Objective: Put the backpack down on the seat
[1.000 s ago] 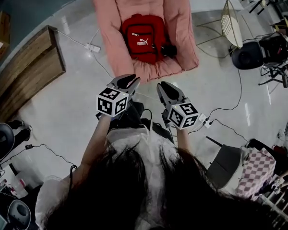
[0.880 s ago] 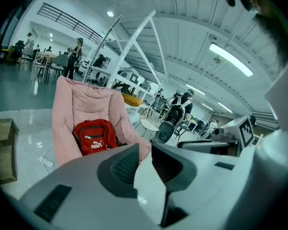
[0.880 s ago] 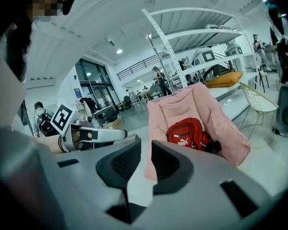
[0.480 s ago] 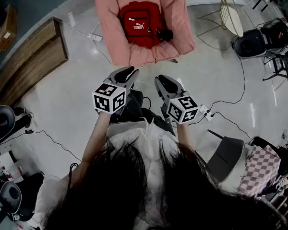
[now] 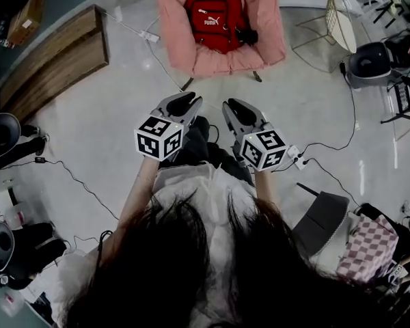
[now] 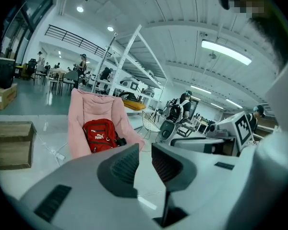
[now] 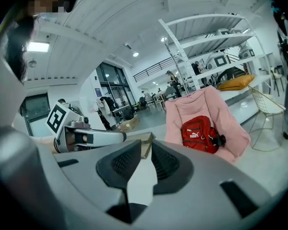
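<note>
Backing away from the pink chair, you are leaving it smaller and higher in the head view than a second ago, while both grippers are keeping their place side by side in front of your body; the red backpack is lying on the seat, propped upright against the backrest with its front pocket facing you, so the put-down is judged complete; the left gripper is holding its jaws slightly apart, with only bare floor showing in the narrow gap; the right gripper is doing the same, pinching nothing; both are empty, presumably because the load is already released, and both are pointing towards the chair from well apart, which is keeping the backpack in their views; a wooden platform is standing to the chair's left, and cables are trailing over the floor near your feet, a tripping risk if you are stepping backwards.
</note>
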Action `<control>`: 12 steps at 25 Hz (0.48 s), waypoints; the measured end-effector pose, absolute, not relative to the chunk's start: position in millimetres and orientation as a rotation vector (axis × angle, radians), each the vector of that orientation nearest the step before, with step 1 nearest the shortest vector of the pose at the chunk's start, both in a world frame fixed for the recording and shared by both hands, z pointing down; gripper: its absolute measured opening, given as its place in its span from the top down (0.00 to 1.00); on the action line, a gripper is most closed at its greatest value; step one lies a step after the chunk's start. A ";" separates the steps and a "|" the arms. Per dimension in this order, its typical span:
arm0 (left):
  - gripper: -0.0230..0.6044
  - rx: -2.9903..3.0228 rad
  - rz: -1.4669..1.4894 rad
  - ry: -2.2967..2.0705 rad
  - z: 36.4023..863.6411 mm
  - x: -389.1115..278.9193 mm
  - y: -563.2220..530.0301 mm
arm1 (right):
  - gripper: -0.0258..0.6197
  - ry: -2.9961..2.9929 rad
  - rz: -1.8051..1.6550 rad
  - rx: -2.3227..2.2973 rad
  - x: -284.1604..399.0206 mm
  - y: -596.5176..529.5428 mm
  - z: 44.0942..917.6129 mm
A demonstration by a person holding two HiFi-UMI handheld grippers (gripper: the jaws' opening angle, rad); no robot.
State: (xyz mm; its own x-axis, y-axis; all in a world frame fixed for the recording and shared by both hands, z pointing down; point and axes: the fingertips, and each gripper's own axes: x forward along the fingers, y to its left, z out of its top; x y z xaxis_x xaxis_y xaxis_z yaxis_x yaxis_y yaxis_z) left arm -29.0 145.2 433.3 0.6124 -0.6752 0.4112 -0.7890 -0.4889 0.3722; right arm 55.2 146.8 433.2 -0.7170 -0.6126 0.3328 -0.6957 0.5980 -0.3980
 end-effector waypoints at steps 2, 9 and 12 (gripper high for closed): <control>0.82 2.309 0.289 -1.154 433.6 -29.3 155.3 | 0.84 -2.668 0.743 1.082 52.1 157.0 431.2; 0.82 2.326 0.294 -1.155 430.6 -19.7 181.0 | 0.84 -2.685 0.684 1.066 56.7 181.1 423.9; 0.82 2.321 0.292 -1.164 431.0 -20.0 188.3 | 0.84 -2.687 0.677 1.055 56.8 189.0 423.4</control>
State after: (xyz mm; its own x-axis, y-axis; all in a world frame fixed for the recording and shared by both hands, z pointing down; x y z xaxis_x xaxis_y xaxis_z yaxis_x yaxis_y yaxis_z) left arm -20.0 188.3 431.0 0.6071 -0.6811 0.4093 -0.7937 -0.4939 0.3552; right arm 56.8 189.0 423.4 -0.7331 -0.5999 0.3203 -0.6801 0.6451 -0.3483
